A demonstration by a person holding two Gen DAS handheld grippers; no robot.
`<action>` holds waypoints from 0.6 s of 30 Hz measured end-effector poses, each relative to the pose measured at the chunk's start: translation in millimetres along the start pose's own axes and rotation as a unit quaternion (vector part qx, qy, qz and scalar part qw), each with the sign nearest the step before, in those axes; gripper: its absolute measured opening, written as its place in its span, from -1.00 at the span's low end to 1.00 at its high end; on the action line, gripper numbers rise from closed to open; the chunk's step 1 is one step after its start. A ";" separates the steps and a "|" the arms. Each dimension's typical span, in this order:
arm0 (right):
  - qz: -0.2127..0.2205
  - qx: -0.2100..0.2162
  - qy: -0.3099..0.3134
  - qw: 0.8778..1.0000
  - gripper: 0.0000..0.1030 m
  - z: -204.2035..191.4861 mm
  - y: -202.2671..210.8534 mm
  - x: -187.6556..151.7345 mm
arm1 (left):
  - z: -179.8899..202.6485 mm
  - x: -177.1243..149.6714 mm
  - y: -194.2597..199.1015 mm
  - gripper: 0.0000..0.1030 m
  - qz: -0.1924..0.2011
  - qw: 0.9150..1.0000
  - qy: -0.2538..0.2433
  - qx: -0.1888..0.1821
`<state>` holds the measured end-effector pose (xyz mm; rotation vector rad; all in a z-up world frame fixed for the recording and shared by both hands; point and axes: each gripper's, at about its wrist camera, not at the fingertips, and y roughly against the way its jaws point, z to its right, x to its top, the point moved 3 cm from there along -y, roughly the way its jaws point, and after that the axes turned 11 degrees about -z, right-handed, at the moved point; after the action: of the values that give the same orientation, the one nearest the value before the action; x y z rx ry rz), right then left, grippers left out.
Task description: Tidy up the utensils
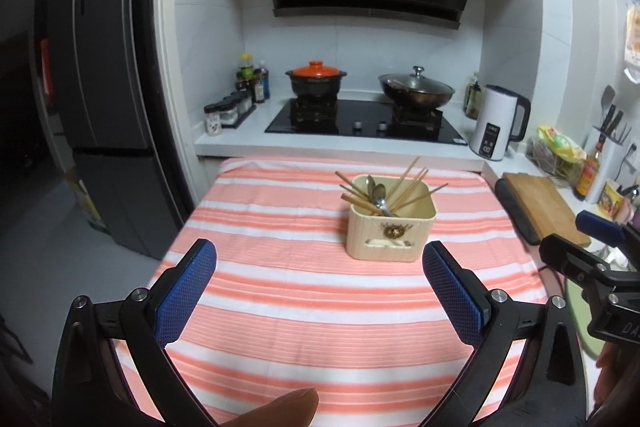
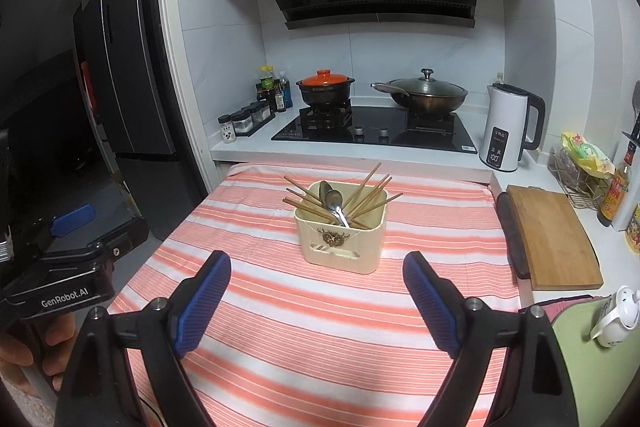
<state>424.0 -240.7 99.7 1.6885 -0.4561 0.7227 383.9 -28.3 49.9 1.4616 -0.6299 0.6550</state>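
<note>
A cream square utensil holder (image 1: pixel 390 233) (image 2: pixel 342 241) stands upright on the pink-and-white striped tablecloth (image 1: pixel 312 307) (image 2: pixel 312 327). Several wooden chopsticks (image 1: pixel 408 179) (image 2: pixel 366 187) and two metal spoons (image 1: pixel 378 195) (image 2: pixel 334 203) lean inside it. My left gripper (image 1: pixel 320 269) is open over the cloth, short of the holder, nothing between its blue pads. My right gripper (image 2: pixel 316 283) is open too, empty, with the holder just beyond its fingertips. Each gripper shows at the edge of the other's view: the right gripper (image 1: pixel 576 239), the left gripper (image 2: pixel 88 227).
Behind the table runs a counter with a black hob (image 2: pixel 372 133), an orange-lidded pot (image 2: pixel 325 89), a lidded wok (image 2: pixel 428 95) and a white kettle (image 2: pixel 508 127). A wooden cutting board (image 2: pixel 556 235) lies to the right, a white teapot (image 2: pixel 614 315) nearer. A dark fridge (image 1: pixel 108 99) stands left.
</note>
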 end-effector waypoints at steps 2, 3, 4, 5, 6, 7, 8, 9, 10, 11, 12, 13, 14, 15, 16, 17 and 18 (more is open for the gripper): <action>0.004 -0.002 0.004 1.000 0.74 -3.2 4.2 -1.0 | 0.0 -0.3 2.3 0.99 -0.003 1.000 0.001 -0.005; 0.004 -0.002 0.005 1.000 0.74 -4.2 5.5 -1.1 | -0.2 -0.9 3.8 0.99 -0.003 1.000 0.001 -0.005; 0.005 -0.001 0.006 1.000 0.74 -5.0 7.0 -1.4 | -0.3 -1.0 4.6 0.99 -0.002 1.000 -0.001 -0.002; 0.005 -0.002 0.007 1.000 0.74 -5.1 7.9 -1.5 | -0.3 -1.2 5.9 0.99 -0.002 1.000 -0.002 0.000; 0.006 -0.002 0.007 1.000 0.74 -5.2 8.7 -1.5 | -0.4 -1.1 6.9 0.99 -0.002 1.000 -0.002 0.000; 0.007 -0.002 0.007 1.000 0.74 -5.1 9.4 -1.3 | 0.2 -1.3 8.6 0.99 -0.001 1.000 -0.002 0.000; 0.008 -0.003 0.006 1.000 0.74 -4.8 10.5 -1.6 | -0.3 -1.0 9.8 0.99 0.000 1.000 -0.001 -0.001; 0.008 -0.003 0.006 1.000 0.74 -4.4 11.4 -1.7 | -0.2 -1.2 11.1 0.99 0.001 1.000 0.000 -0.001; 0.010 -0.003 0.005 1.000 0.74 -4.2 12.0 -1.2 | -0.5 -0.9 12.5 0.99 0.003 1.000 0.000 0.000; 0.010 -0.003 0.005 1.000 0.74 -4.6 13.3 -2.0 | 0.6 -0.8 12.6 0.99 0.004 1.000 0.000 0.001; 0.011 -0.003 0.005 1.000 0.74 -4.5 13.8 -1.9 | 1.3 -0.8 12.9 0.99 0.005 1.000 0.000 0.001; 0.011 -0.003 0.006 1.000 0.74 -4.4 14.1 -1.4 | 1.4 -0.9 13.0 0.99 0.005 1.000 0.001 0.001; 0.012 -0.003 0.006 1.000 0.74 -4.5 14.2 -1.6 | 1.6 -0.9 13.0 0.99 0.005 1.000 0.000 0.001; 0.012 -0.003 0.007 1.000 0.74 -4.7 14.7 -1.9 | 2.2 -1.3 13.1 0.99 0.005 1.000 -0.001 0.003; 0.013 -0.002 0.008 1.000 0.74 -4.8 15.3 -2.3 | 2.3 -1.5 12.9 0.99 0.005 1.000 -0.001 0.005; 0.013 -0.002 0.009 1.000 0.74 -5.0 15.9 -2.9 | 2.6 -1.7 13.0 0.99 0.006 1.000 -0.001 0.007; 0.013 -0.002 0.009 1.000 0.74 -4.9 15.9 -3.2 | 2.9 -1.9 13.2 0.99 0.006 1.000 -0.001 0.008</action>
<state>410.4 -240.1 109.6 1.6751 -0.4670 0.7540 372.9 -31.2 57.5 1.4751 -0.6375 0.6691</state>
